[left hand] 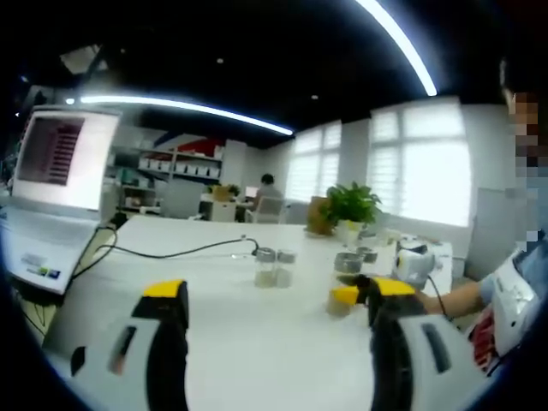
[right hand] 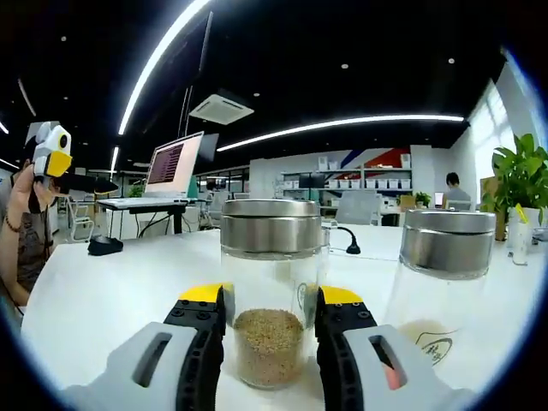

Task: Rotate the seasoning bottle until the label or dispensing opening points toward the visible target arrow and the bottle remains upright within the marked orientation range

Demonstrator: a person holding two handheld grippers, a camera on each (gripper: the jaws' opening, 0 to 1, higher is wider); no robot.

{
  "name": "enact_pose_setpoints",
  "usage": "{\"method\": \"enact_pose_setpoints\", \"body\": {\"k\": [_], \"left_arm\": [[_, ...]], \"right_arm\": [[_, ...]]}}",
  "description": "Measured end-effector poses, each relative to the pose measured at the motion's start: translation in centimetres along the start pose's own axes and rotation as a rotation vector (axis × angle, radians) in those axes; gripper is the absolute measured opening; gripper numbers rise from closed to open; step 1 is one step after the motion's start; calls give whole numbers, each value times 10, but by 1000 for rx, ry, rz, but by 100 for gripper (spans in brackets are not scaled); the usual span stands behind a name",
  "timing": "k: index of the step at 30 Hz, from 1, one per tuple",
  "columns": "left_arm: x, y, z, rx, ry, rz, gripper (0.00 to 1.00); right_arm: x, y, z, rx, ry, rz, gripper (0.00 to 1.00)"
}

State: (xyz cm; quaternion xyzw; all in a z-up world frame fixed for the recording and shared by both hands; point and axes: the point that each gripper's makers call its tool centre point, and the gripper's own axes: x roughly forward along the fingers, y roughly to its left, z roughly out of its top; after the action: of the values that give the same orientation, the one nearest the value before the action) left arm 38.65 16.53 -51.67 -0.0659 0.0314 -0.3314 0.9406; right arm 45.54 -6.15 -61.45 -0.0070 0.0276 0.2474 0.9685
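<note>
While my right gripper [right hand: 269, 318] is closing its yellow-tipped jaws around the seasoning bottle [right hand: 270, 291], I am logging the bottle as standing upright on the white table [right hand: 103, 291], steel lid on top, grainy seasoning sitting in its bottom. A second bottle [right hand: 441, 274] is standing just beside it. My left gripper [left hand: 270, 295] is hanging released above the table, jaws wide apart, holding nothing. Laptop [left hand: 56, 180], black cable [left hand: 184, 251] and potted plant [left hand: 349, 205] are sitting farther back.
</note>
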Motion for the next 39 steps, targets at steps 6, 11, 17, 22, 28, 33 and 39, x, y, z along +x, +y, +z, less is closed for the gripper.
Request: {"method": "enact_pose_setpoints", "body": {"k": [6,11,17,22,28,33,39], "left_arm": [[0,-1,0,2,-1,2,92],[0,-1,-1,1,1,-2,92],[0,1,1,2,-2,1,92],[7,-1,-4,6,10,12,92],[42,-35,-23,17,20,-102,92],[71,-66,-34,11,3,-165,90],[88,-100,-32,40,-49,-248,91]], "right_arm": [[8,-1,1,-13,8,-13,41],[10,-1,-4,19,24,-3,41],[-13,4,1,46,24,50,41],[-39,7,-3,100,51,113,44],[-71,-4,13,15,-14,129,44],[-89,-15,26,-37,-36,119,43],[-105,-43,48,-103,-90,28,40]]}}
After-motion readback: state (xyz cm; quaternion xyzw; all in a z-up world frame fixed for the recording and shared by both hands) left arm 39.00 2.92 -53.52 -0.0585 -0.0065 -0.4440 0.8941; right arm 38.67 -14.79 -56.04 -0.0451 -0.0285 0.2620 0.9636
